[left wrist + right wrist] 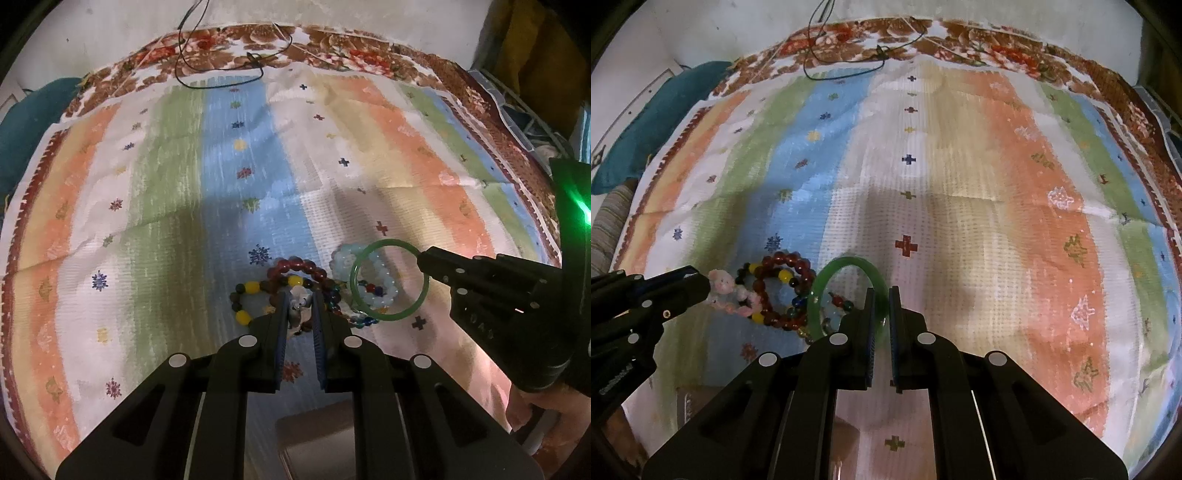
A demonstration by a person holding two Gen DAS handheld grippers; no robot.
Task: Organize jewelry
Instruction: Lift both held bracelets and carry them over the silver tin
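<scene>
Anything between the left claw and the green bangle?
Left wrist view: multicoloured glass-bead strand and pale blue bead bracelet lie between left claw and green jade-like bangle.

Faint embossed letters are seen on the side of the right gripper (421, 260), perhaps "DAS", but they cannot be read with certainty. No other text is seen.

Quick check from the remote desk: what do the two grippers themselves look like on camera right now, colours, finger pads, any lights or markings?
Both are matte black plastic with angular linkage arms and round silver pivot caps. The left gripper and right gripper each have ribbed blue finger pads. A green light glows on the right unit's body in the left view; faint embossed lettering there is unreadable.
</scene>
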